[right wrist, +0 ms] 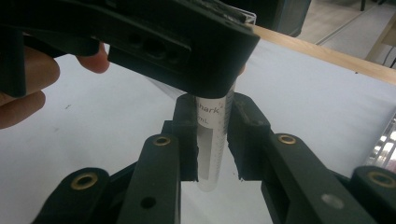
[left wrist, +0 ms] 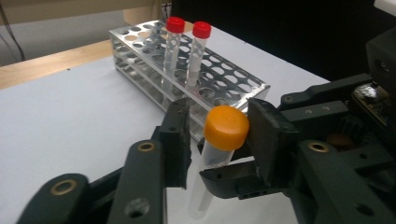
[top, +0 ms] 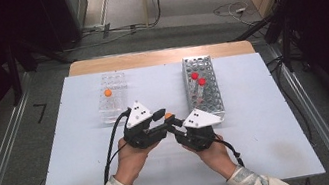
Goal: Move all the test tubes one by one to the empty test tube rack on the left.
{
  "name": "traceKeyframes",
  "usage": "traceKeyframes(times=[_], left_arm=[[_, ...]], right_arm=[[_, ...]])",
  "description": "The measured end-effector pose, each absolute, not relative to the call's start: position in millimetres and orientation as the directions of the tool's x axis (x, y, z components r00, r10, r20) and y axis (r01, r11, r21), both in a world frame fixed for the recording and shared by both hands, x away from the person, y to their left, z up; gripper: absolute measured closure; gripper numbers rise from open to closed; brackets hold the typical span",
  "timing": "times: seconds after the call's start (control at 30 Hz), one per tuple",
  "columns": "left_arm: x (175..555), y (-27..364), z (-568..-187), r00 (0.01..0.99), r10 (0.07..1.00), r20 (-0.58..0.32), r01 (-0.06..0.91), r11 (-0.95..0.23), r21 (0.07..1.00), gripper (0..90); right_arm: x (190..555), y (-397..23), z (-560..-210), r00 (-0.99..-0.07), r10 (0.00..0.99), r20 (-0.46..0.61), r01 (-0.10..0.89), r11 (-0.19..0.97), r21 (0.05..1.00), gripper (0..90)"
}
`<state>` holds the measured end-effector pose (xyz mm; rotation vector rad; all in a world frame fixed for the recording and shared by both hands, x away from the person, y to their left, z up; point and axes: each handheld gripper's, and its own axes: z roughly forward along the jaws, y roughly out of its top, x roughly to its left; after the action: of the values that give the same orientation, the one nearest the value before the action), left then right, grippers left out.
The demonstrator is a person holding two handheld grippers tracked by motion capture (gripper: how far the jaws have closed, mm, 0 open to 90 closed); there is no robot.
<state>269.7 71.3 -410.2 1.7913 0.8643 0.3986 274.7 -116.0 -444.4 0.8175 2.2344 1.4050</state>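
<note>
A: Where is the tube now?

B: The orange-capped tube (left wrist: 219, 154) is in front of me, above the white table (top: 91, 181), between my two grippers. My right gripper (right wrist: 215, 140) holds it by the clear body; its two pads are closed on the tube, just under the printed label. The tube stands nearly upright, cap on top.

A: And your left gripper?

B: My left gripper (left wrist: 219, 133) is at the orange cap (left wrist: 226, 127). One pad (left wrist: 264, 140) touches the side of the cap. The other pad (left wrist: 180, 140) is still a little apart from it, so there is a small gap. I do not call this a grip yet.

A: What else is near?

B: Behind the tube, near it, is the metal rack (left wrist: 224, 84). Two red-capped tubes (left wrist: 184, 46) stand upright in it, side by side. In the high view, a clear plastic rack (top: 113, 97) is farther to the left, well apart, with one small orange thing (top: 108, 93) on top. I cannot tell what that is.
</note>
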Motion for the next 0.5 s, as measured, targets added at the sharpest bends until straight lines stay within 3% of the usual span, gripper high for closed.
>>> traceKeyframes(times=[0.1,0.3,0.5], left_arm=[[269.4,70.9,-410.5,0.688,0.715,-0.125,0.362,-0.188,0.913,68.4],[269.5,71.9,-410.1,0.687,0.716,-0.126,0.36,-0.184,0.914,69.8],[270.7,87.3,-400.8,0.666,0.732,-0.143,0.357,-0.144,0.923,70.0]], right_arm=[[274.5,-115.8,-444.3,-0.761,0.649,-0.007,0.275,0.332,0.903,71.2],[274.6,-116.1,-444.2,-0.763,0.646,-0.006,0.275,0.333,0.902,70.7],[272.8,-119.0,-439.9,-0.784,0.621,0.001,0.28,0.351,0.893,44.8]])
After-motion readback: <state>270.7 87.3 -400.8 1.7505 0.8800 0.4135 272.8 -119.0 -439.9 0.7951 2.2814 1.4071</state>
